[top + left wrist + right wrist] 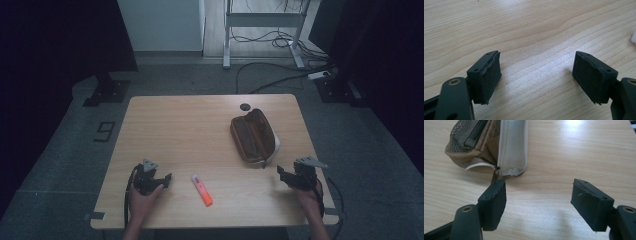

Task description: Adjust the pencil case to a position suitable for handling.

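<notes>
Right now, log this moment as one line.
left tongs: open, empty | right tongs: open, empty, near pouch | pouch: unzipped | orange marker: on table, between hands

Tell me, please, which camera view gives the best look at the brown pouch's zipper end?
The right gripper view: the pouch lies close ahead of the open jaws, its zipper pull and white edge clear. The high view shows the whole pouch small and dim.

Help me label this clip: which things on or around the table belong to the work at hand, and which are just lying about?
In the job:
- brown fabric pencil pouch with white edge, unzipped
- orange and white marker pen
- left gripper and right gripper, both open and empty

Lying about:
- black cables on the floor
- white desk frame
- black round grommet in the wooden table
</notes>
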{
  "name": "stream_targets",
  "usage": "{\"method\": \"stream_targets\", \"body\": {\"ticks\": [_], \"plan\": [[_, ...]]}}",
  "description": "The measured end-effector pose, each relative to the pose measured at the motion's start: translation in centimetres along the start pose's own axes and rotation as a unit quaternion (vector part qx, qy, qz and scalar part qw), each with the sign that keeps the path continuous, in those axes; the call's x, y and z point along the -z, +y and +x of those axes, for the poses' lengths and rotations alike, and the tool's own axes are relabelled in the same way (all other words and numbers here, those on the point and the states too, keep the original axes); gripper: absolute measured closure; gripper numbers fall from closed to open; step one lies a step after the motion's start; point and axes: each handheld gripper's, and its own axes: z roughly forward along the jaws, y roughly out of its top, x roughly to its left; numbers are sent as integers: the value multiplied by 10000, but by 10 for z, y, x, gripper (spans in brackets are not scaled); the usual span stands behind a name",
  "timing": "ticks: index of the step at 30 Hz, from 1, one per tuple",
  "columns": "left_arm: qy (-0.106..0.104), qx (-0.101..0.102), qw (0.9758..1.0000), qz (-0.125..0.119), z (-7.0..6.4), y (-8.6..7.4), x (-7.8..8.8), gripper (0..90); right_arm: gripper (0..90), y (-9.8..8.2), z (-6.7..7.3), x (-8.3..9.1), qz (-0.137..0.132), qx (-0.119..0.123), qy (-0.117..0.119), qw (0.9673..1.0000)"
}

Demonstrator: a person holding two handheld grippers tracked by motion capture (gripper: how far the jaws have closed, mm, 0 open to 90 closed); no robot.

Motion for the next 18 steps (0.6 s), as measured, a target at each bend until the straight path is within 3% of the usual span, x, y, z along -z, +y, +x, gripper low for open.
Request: {"method": "stream_targets", "body": {"ticks": [7,18], "plan": [[3,-1,10000,-1,0,0,0,224,274,5,-4,2,-90,20,-36,10000],[0,-2,10000,1,0,0,0,224,274,27,-9,12,-444,5,26,9990]]}}
